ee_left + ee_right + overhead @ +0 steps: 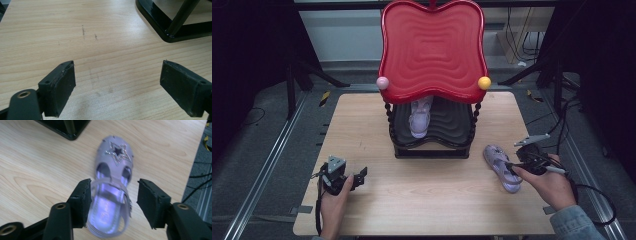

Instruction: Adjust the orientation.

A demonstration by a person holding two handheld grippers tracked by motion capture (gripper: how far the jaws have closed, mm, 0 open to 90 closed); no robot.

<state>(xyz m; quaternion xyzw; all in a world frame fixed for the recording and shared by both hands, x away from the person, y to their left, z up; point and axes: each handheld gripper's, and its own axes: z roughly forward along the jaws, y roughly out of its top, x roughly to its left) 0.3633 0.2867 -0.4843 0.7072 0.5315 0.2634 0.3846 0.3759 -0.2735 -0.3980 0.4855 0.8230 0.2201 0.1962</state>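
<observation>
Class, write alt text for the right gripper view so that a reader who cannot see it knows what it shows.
A lilac child's sandal with a glittery star on its toe lies on a light wooden table, its heel end between the two black jaws of the right gripper; a gap shows at the right-hand jaw, so it is not clamped. A corner of a glossy black stand base shows at the top left.

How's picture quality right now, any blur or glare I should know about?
Right gripper view: sandal slightly motion-blurred, worst at the heel, star still readable. Left gripper view: sharp wood grain, a glossy highlight on the rack base. High view: table evenly lit, surroundings dark, soft sheen on the red tray.
</observation>
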